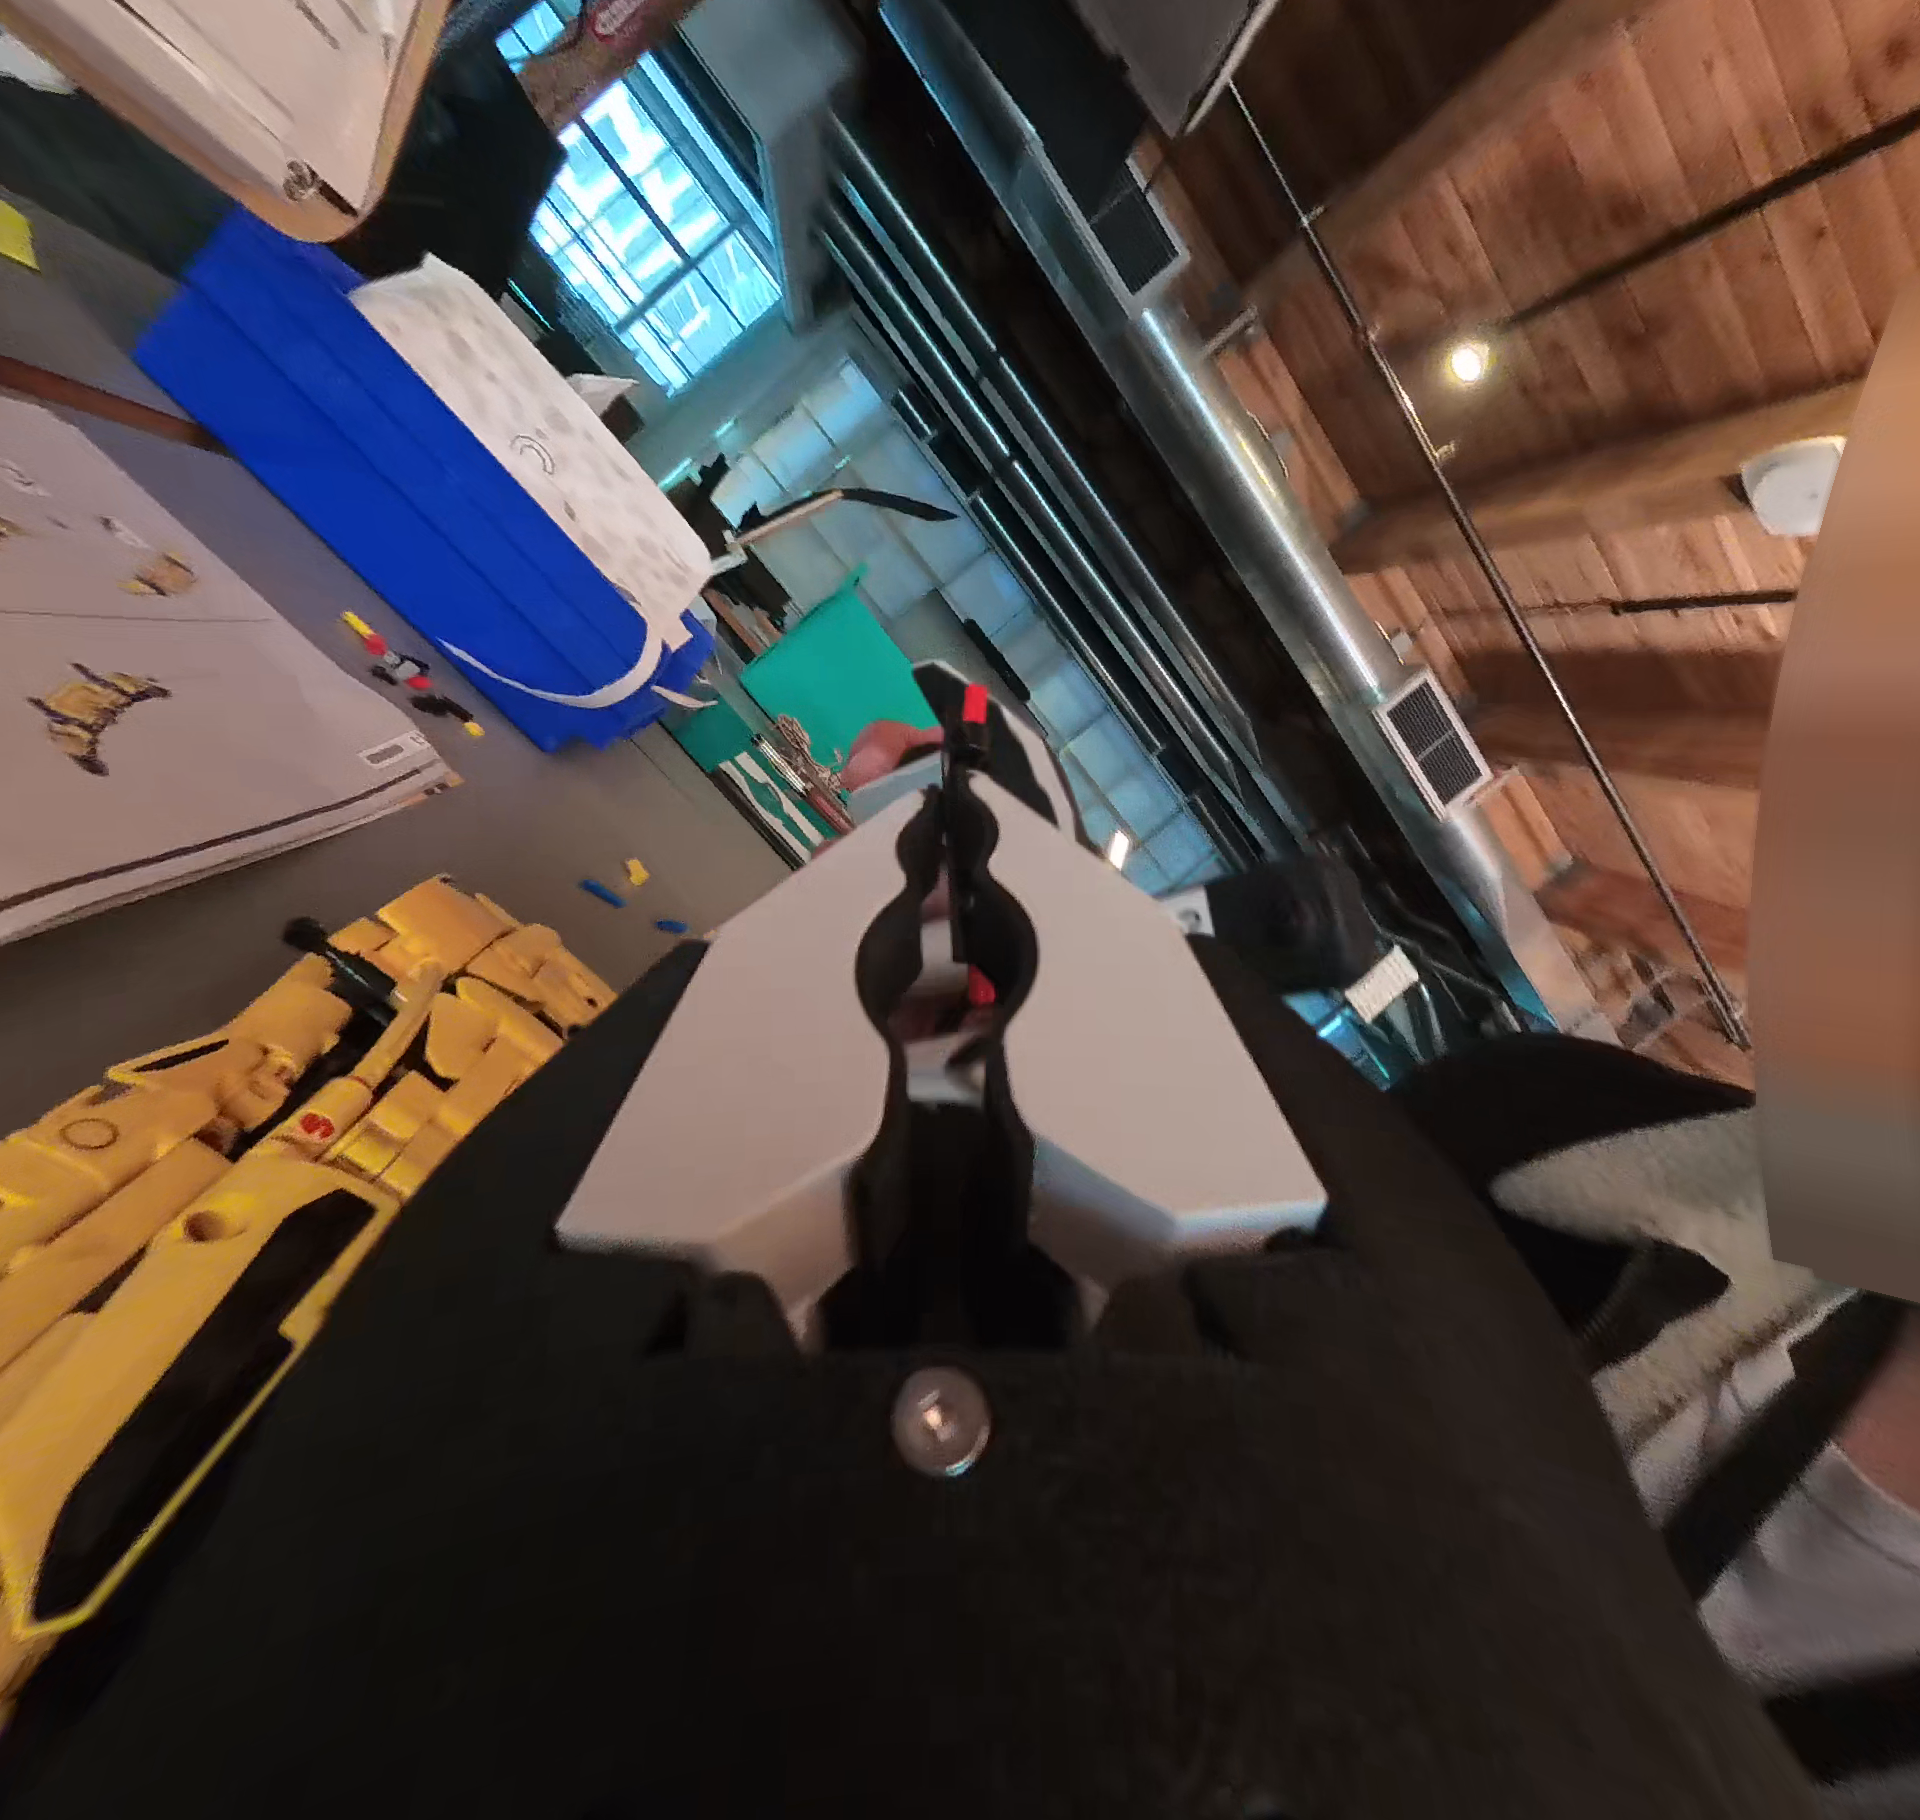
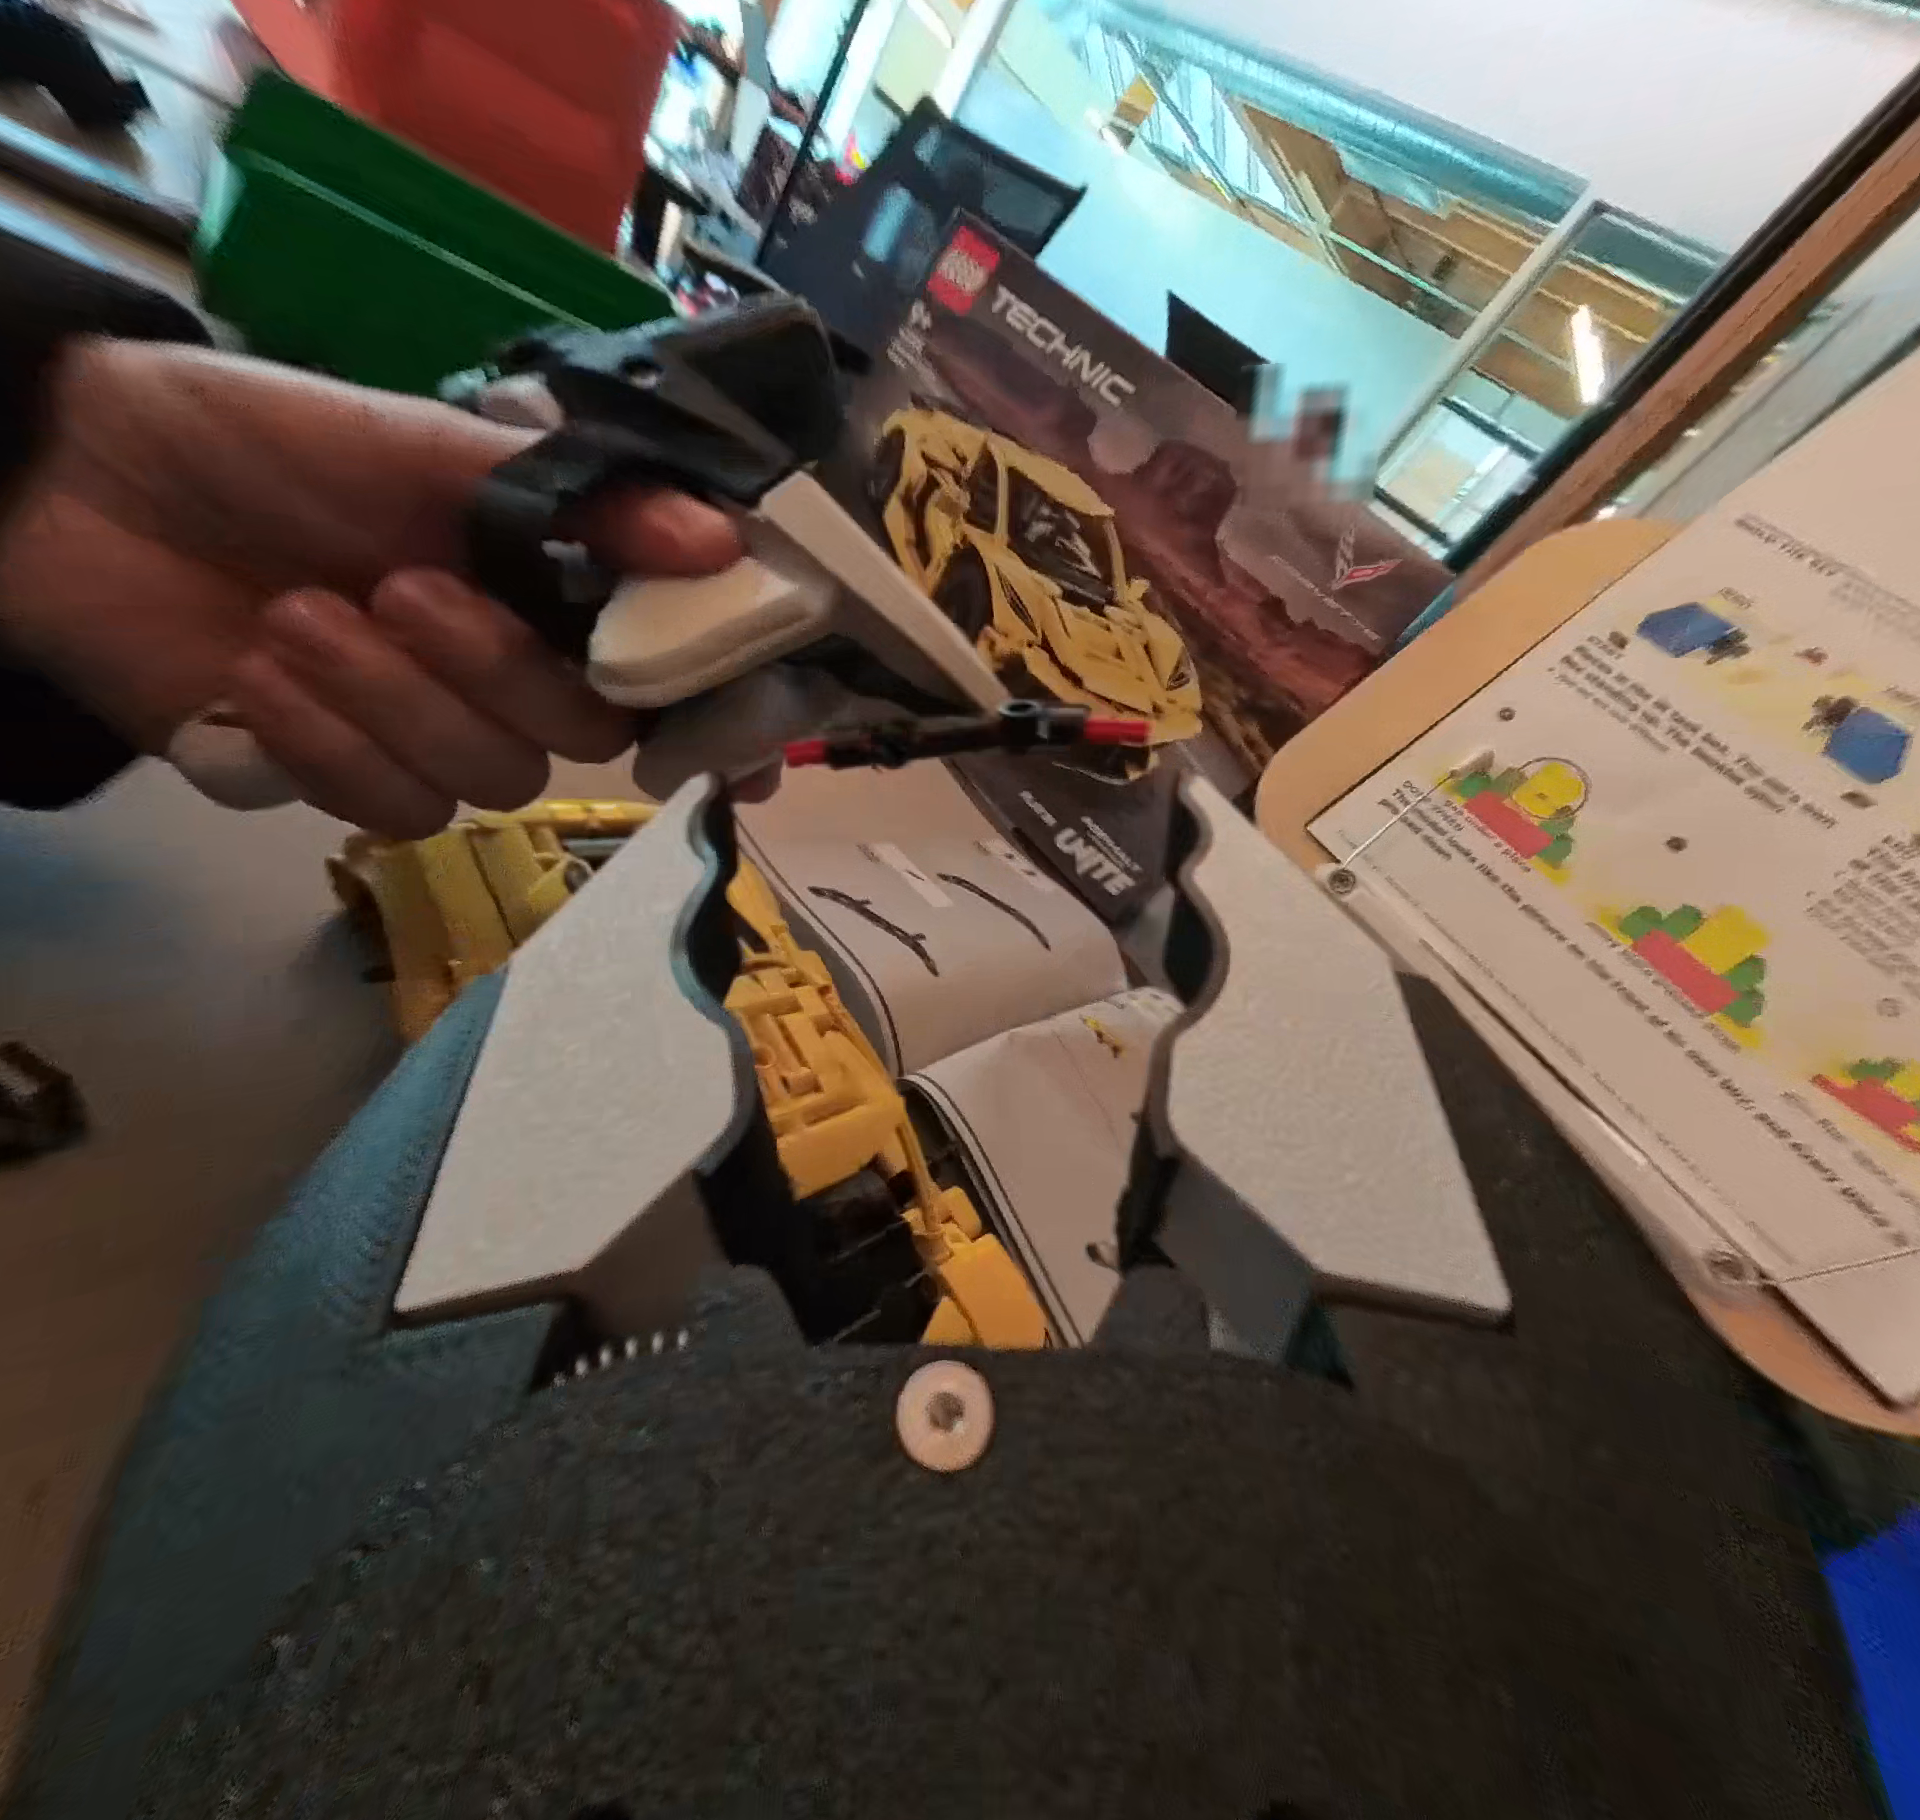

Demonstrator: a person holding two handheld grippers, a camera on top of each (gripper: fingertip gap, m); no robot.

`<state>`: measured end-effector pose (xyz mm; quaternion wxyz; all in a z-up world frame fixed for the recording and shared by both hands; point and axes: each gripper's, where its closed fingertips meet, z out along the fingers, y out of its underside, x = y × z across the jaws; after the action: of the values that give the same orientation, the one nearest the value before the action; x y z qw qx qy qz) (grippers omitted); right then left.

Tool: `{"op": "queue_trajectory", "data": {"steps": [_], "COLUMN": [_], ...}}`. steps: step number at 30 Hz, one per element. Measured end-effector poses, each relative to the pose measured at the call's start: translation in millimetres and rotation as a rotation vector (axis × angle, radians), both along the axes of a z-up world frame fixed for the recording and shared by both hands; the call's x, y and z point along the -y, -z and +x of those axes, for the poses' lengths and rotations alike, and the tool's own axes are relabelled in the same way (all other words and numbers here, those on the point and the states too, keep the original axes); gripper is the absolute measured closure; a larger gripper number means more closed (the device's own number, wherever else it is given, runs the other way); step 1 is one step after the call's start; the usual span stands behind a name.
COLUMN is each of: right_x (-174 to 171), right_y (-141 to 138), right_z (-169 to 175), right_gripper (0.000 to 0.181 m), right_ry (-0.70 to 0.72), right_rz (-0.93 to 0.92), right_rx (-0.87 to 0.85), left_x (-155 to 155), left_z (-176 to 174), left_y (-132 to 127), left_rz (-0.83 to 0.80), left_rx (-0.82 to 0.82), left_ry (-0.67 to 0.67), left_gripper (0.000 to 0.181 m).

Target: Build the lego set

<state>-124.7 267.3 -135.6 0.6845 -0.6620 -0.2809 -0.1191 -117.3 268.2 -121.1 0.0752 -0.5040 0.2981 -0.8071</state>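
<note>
My left gripper (image 1: pixel 951 814) is shut on a thin black Lego rod with red ends (image 1: pixel 971 835) and holds it in the air. The right wrist view shows the same gripper (image 2: pixel 987 702), held by a hand (image 2: pixel 312 565), with the rod (image 2: pixel 966 731) lying crosswise just beyond my right gripper (image 2: pixel 951 799). The right gripper is open and empty. The yellow Lego car (image 2: pixel 821 1043) lies on the table below, seen between the right fingers (image 2: pixel 582 1022). It also shows at lower left in the left wrist view (image 1: pixel 260 1095).
An open instruction booklet (image 2: pixel 987 918) lies beyond the car, with the set's box (image 2: pixel 1091 544) standing behind it. A board with a printed sheet (image 2: pixel 1662 835) stands at right. A blue bin (image 1: pixel 416 492) and loose small pieces (image 1: pixel 416 674) sit on the grey table (image 1: pixel 582 814). Left and right tips are no more than a few centimetres apart.
</note>
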Motion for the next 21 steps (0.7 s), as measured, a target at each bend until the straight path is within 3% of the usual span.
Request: {"op": "queue_trajectory", "data": {"steps": [3,10,21], "right_x": [-4.5,1.1,3.8], "right_y": [-3.0,-4.3,-2.1], "right_z": [-0.9,-1.0,-3.0], "right_gripper": [0.097,0.108,0.112], "right_ry": [0.076,0.023,-0.005], "right_rz": [0.043,0.041,0.006], "right_rx": [0.06,0.041,0.038], "left_x": [5.2,14.2,17.2], "left_z": [1.2,3.4,2.1], "left_y": [-0.7,3.1,3.5], "left_rz": [-0.037,-0.023,0.039], "left_rx": [0.004,-0.01,-0.008], "left_ry": [0.0,0.03,0.027], "left_gripper": [0.181,0.181,0.181]}}
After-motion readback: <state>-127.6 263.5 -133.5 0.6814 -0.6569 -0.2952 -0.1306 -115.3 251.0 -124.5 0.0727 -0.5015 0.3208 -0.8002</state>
